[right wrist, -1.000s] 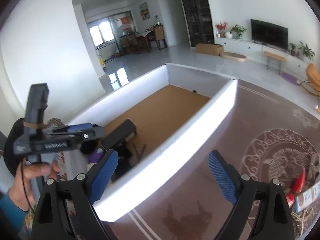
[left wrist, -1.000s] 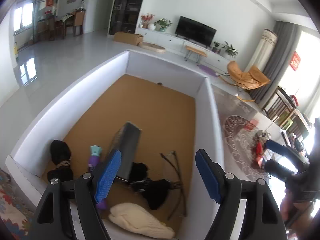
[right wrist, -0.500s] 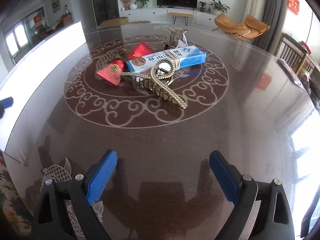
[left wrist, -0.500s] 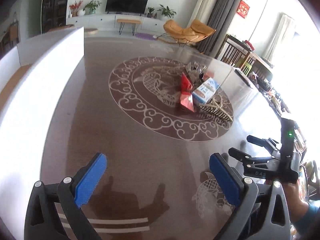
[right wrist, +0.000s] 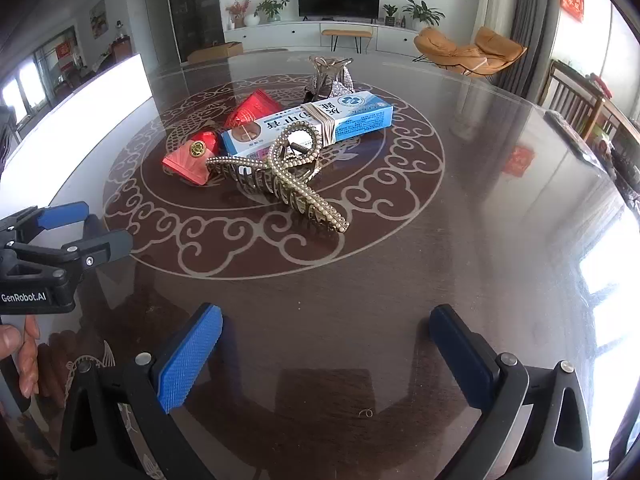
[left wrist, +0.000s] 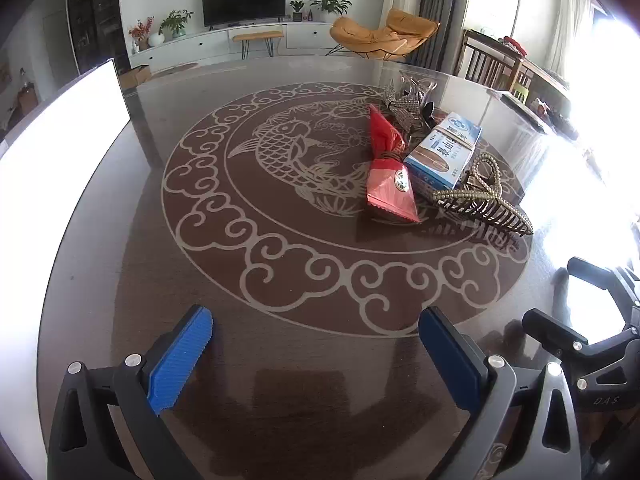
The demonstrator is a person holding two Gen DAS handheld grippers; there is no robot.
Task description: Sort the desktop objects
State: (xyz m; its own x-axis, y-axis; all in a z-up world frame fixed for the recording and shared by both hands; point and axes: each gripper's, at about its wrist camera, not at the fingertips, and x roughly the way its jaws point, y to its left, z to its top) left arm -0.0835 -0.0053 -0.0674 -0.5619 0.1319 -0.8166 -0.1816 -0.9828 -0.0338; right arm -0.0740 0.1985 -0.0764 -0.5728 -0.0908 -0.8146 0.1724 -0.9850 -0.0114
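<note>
your left gripper sits closest in the left wrist view, blue pads spread wide with nothing between them, hovering just above the dark glossy table. your right gripper is the same in its own view: jaws wide apart, empty, low over the bare tabletop near its edge. each tool shows in the other's camera, the right one at the right edge of the left view, the left one at the left edge of the right view with your left hand wrapped round its handle.

further out, on the pale fish-and-cloud pattern inlaid in the table, the small pile waits untouched. nearest to you is the beaded gold hair claw, lying on its side and leaning against the blue and white box, which has a rubber band round its middle. left of the box lie two red foil packets, one touching the box's end, the other tucked behind it. beyond the box sits a sparkly silver hair clip.

at the far left the white wall of the sorting bin stands on the table, well apart from the pile.
</note>
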